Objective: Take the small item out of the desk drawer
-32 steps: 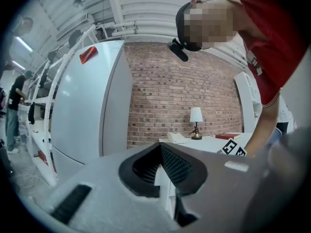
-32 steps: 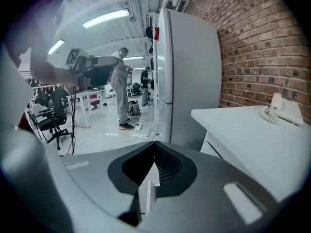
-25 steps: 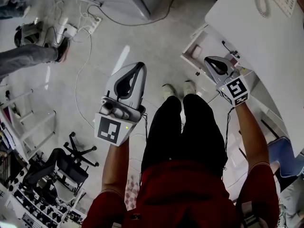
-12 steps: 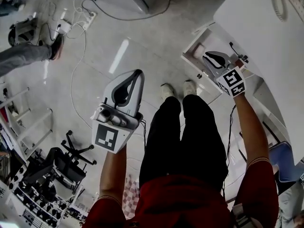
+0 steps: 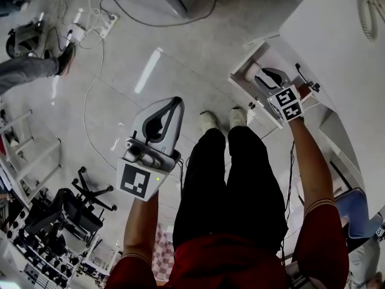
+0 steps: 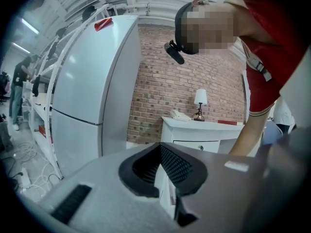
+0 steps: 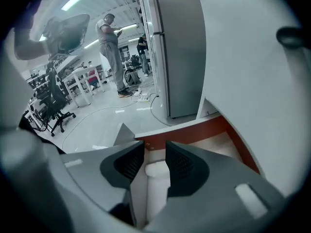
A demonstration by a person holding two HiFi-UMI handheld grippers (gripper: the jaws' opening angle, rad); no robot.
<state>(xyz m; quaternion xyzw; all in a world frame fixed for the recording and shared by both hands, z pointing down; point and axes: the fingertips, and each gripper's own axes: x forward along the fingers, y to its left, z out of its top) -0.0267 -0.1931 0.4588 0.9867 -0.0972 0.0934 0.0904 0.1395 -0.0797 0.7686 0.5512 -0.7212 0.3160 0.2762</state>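
Note:
The white desk's (image 5: 337,47) drawer (image 5: 242,82) stands pulled out, its red-brown inner wall (image 7: 199,130) showing in the right gripper view. A small white roll-shaped item (image 7: 156,181) lies in it, also visible from the head view as a pale item (image 5: 253,71). My right gripper (image 5: 265,76) reaches down into the drawer. Its jaws (image 7: 154,147) are opening and straddle the item without visibly pressing on it. My left gripper (image 5: 172,101) hangs over the floor in front of my legs, away from the desk, with a narrow gap between its jaws (image 6: 164,154) and nothing in them.
A telephone (image 5: 372,8) sits on the desk top. Cables and a power strip (image 5: 90,29) lie on the floor, with an office chair (image 5: 90,200) at the left. A white refrigerator (image 6: 87,91) stands ahead of the left gripper. A person (image 7: 110,52) stands farther off.
My right gripper has moved forward and down into the drawer, and its jaws have spread around the white item. My left gripper has sunk slightly.

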